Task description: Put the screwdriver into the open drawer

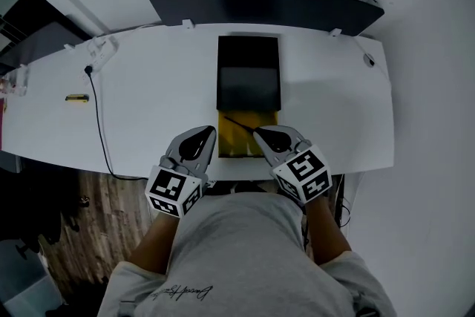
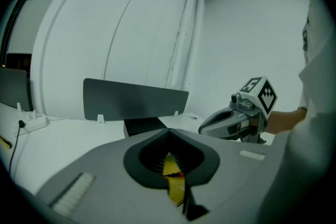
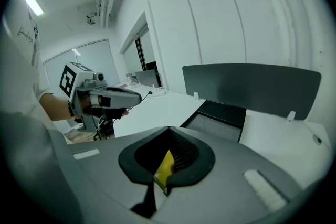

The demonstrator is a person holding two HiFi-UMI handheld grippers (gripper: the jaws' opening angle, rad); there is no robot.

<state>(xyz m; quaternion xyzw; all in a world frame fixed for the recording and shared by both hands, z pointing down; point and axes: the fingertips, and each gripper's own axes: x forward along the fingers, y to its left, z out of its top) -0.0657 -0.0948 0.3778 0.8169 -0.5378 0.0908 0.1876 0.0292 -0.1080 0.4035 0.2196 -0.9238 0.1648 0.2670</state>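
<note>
White desk (image 1: 148,108) beneath both tools, running away to a pale wall; nearest of all, a grey-shirted torso with both forearms pushed forward, marker cubes close to the body, snouts angled somewhat downward and converging.

Left gripper (image 1: 210,131) pressed together with nothing between its jaws, hanging just off the drawer's left rim; right gripper (image 1: 259,133) likewise pressed tight, poised over the drawer's right half, tip aimed away and inward.

Directly past both tips, the open drawer (image 1: 236,146), yellow inside, pulled toward the body out of a black cabinet (image 1: 249,56).

Screwdriver (image 1: 239,123) inside the drawer's outline: thin dark shaft, long axis slanting from the right gripper's tip away and across toward the left gripper's side; a red band at the end by the right gripper, seen from the left gripper view. That end meeting the right tip in the head view; impossible to say whether pinched there or lying on the yellow floor underneath; only yellow through the gap in the right gripper view, no shaft. Right gripper plainly the nearer, touching or all but touching; left one near the shaft's far end, apart from it.

By judgement: if pinched, only a spreading of the right jaws left to do; if lying loose, the task as good as finished.

Farther off, beyond the cabinet, a dark upright panel (image 1: 260,2) along the desk's far edge; well out past the left gripper's outer side, a black cable (image 1: 98,122) and a small yellow item (image 1: 76,98).
</note>
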